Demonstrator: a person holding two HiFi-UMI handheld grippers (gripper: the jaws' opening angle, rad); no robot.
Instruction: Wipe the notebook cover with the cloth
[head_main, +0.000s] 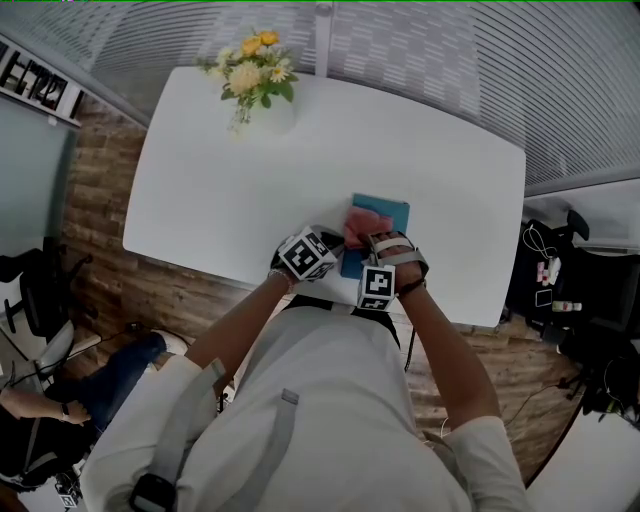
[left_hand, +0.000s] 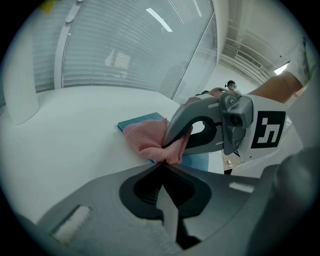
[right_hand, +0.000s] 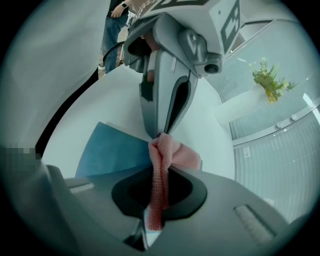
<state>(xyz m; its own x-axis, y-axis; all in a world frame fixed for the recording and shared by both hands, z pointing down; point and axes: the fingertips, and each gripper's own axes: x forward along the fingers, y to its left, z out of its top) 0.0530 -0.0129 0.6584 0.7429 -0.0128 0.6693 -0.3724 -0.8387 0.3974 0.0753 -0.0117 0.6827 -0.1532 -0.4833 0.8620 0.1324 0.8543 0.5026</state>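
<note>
A blue notebook (head_main: 391, 210) lies near the front edge of the white table (head_main: 220, 190). A pink cloth (head_main: 357, 226) sits bunched on its left part. Both grippers meet at the cloth. My left gripper (head_main: 336, 245) comes in from the left and my right gripper (head_main: 368, 246) from the front. In the left gripper view the jaws (left_hand: 162, 165) are shut, with their tips at the lower edge of the cloth (left_hand: 147, 140). In the right gripper view my right gripper (right_hand: 159, 172) is shut on a strand of the cloth (right_hand: 182, 155) above the notebook (right_hand: 112, 150).
A white vase of yellow flowers (head_main: 255, 75) stands at the table's far left corner, well away from the grippers. The table's front edge runs just under my hands. A seated person (head_main: 60, 400) is on the floor side at lower left.
</note>
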